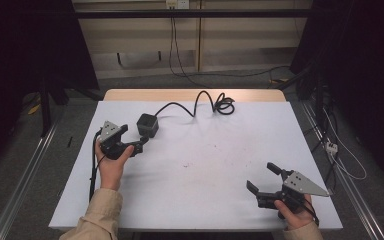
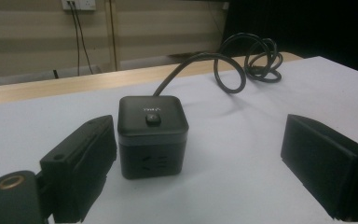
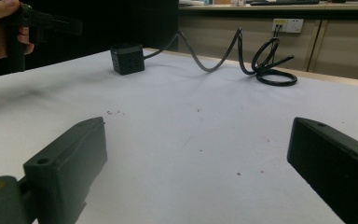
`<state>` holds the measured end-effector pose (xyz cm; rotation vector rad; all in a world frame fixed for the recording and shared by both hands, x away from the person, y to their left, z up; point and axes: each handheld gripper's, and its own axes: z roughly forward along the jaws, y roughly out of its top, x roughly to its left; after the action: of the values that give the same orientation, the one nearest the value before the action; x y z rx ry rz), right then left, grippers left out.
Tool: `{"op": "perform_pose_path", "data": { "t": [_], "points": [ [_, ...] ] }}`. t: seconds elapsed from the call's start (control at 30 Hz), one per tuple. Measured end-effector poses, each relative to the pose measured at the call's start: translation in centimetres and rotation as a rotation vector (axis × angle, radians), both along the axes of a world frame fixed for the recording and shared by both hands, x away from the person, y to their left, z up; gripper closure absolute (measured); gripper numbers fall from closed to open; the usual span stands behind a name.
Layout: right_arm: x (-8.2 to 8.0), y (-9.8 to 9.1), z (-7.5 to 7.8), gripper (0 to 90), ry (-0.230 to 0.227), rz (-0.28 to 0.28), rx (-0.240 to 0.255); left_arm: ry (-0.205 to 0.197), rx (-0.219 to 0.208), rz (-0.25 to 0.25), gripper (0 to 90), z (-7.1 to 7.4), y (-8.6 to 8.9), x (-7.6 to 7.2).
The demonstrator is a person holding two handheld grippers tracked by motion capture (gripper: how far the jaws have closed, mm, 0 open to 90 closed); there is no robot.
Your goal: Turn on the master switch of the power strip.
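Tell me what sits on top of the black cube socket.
The black cube socket carries one small raised button on its lid, with faint lettering above it, too small to read. Its underside, flat on the white table, is hidden.

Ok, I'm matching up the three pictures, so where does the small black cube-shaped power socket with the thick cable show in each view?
High view: the black cube-shaped power socket sits upper left of centre, by the left gripper.
Left gripper view: centre, between the open jaws.
Right gripper view: far upper left on the table.
Shared landmark: the coiled black cable running from the socket.
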<state>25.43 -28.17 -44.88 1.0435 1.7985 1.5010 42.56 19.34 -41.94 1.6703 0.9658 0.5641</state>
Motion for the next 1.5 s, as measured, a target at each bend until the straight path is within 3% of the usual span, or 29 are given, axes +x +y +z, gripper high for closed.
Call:
{"op": "perform_pose_path", "data": {
  "t": [0.37,0.4,0.77,1.13,1.37,1.5],
  "points": [
    [0.0,0.0,0.0,4.3,0.001,-0.001,0.005,0.005,-0.006,0.012,10.8,-0.2,-0.1,0.6],
    [0.0,0.0,0.0,4.3,0.0,0.0,0.005,0.005,-0.022,0.016,10.8,-0.2,-0.1,0.7],
    [0.0,0.0,0.1,4.3,0.001,0.002,0.007,0.01,0.006,0.004,12.0,0.2,-0.4,1.2],
    [0.1,0.0,0.1,4.4,0.0,0.004,0.005,0.013,0.006,0.02,16.0,0.4,-0.4,1.6],
    [0.1,0.0,0.1,4.5,0.001,0.005,0.004,0.008,0.01,0.03,22.4,0.4,-0.3,1.8],
    [0.1,0.0,0.1,4.6,0.002,0.005,0.006,0.005,0.035,0.015,25.0,0.7,-0.6,2.0]
  ]
}}
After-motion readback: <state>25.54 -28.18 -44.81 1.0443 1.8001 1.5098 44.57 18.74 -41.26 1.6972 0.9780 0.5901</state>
